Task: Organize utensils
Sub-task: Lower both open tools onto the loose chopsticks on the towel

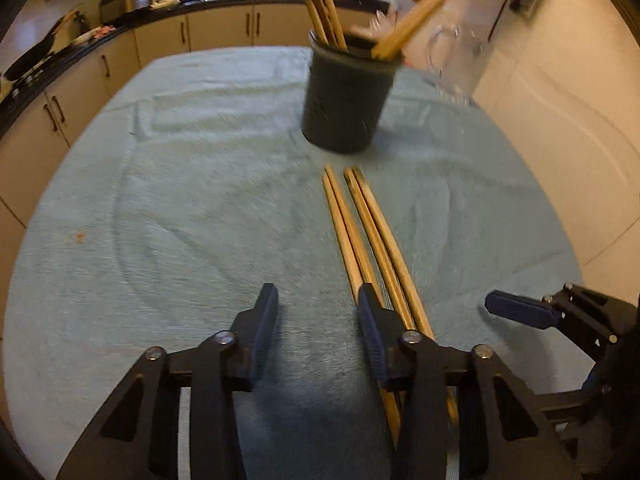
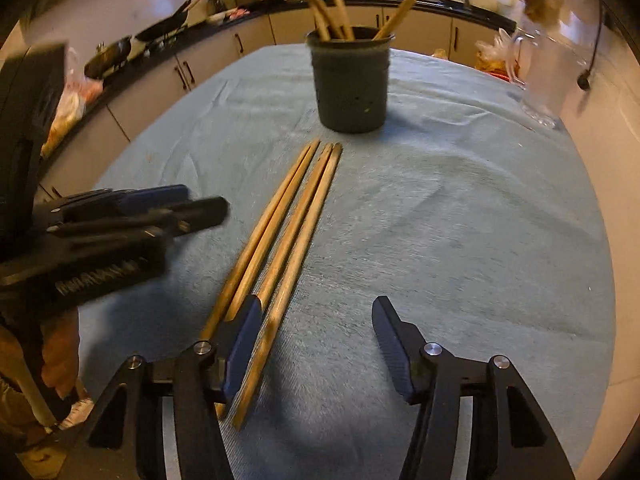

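Landmark: dark holder cup (image 1: pixel 346 98) (image 2: pixel 352 82), one, upright on the cloth.
Chopsticks lying loose: four (image 1: pixel 366 236) (image 2: pixel 288 224), side by side just in front of the cup, in two close pairs.
Chopsticks standing in the cup: at least five (image 1: pixel 324 12) (image 2: pixel 340 12); blur prevents an exact count.
Clear glass jugs: one (image 1: pixel 460 60) (image 2: pixel 544 80), beside the cup toward the wall.
Blue cloths: one (image 1: pixel 180 200) (image 2: pixel 460 220), under the cup.
Grippers: two, left gripper (image 1: pixel 318 304) (image 2: pixel 200 204) and right gripper (image 2: pixel 316 312) (image 1: pixel 516 310).
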Available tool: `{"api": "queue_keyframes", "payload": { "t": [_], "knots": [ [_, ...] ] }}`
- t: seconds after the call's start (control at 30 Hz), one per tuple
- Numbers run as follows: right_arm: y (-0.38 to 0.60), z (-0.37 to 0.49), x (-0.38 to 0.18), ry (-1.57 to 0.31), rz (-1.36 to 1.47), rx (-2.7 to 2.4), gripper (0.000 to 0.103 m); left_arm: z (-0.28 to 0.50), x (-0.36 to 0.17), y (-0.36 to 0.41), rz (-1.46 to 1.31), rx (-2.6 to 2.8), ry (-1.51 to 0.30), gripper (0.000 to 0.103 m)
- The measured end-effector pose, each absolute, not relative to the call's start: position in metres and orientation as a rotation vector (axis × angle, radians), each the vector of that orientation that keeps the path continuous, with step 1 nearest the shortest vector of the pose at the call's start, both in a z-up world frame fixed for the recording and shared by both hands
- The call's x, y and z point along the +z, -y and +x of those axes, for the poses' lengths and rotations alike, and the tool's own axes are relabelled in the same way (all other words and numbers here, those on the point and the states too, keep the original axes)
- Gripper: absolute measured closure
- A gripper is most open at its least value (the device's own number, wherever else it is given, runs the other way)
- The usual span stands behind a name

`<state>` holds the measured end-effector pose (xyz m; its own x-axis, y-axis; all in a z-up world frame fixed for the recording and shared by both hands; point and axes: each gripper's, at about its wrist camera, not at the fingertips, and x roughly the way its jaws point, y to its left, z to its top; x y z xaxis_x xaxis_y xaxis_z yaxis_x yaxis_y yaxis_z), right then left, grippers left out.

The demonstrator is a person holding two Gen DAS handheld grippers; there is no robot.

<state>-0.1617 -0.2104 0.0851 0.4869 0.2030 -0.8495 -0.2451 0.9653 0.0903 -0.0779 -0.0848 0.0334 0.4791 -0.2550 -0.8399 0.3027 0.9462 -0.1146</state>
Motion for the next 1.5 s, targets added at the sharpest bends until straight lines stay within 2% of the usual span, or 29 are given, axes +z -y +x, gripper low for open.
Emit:
{"api": "queue_keyframes", "payload": {
  "t": [0.1,0.33,0.53,0.8,0.83,0.9,0.97,1.07,1.23,1.3,1.37,1.5],
  "knots": [
    [0.205,-0.154,0.074,-1.043,-0.072,0.26,0.042,-0.074,0.025,0.093,0.078,-0.334,-1.014,0.079],
    [0.201,-0.15,0.07,-1.018,-0.107,0.239,0.045,-0.067,0.023,0.096,0.086,-0.335,-1.016,0.08],
    [0.209,-0.15,0.07,-1.007,-0.103,0.199,0.058,-0.068,0.035,0.089,-0.006,-0.393,-0.999,0.08],
    [0.233,-0.152,0.07,-1.001,-0.039,0.154,0.058,-0.069,0.022,0.107,0.096,-0.373,-1.017,0.08],
    [0.234,-0.153,0.07,-1.0,-0.041,0.154,0.058,-0.069,0.022,0.108,0.107,-0.36,-1.013,0.083],
    [0.233,-0.155,0.07,-0.995,-0.06,0.139,0.066,-0.065,0.022,0.109,0.12,-0.328,-1.023,0.094],
    [0.237,-0.156,0.071,-1.0,-0.045,0.123,0.086,-0.061,0.022,0.106,0.097,-0.313,-1.045,0.095],
    [0.249,-0.159,0.072,-1.026,0.006,0.109,0.095,-0.06,0.023,0.093,0.072,-0.295,-1.091,0.096],
    [0.268,-0.181,0.074,-1.082,0.08,0.108,0.094,-0.063,0.026,0.072,0.035,-0.307,-1.163,0.096],
    [0.27,-0.185,0.076,-1.099,0.093,0.133,0.085,-0.066,0.029,0.071,0.046,-0.33,-1.192,0.096],
    [0.271,-0.184,0.077,-1.128,0.114,0.182,0.064,-0.066,0.032,0.073,0.072,-0.338,-1.201,0.095],
    [0.266,-0.167,0.078,-1.169,0.077,0.18,0.06,-0.052,0.038,0.078,0.122,-0.318,-1.197,0.095]
  ]
}}
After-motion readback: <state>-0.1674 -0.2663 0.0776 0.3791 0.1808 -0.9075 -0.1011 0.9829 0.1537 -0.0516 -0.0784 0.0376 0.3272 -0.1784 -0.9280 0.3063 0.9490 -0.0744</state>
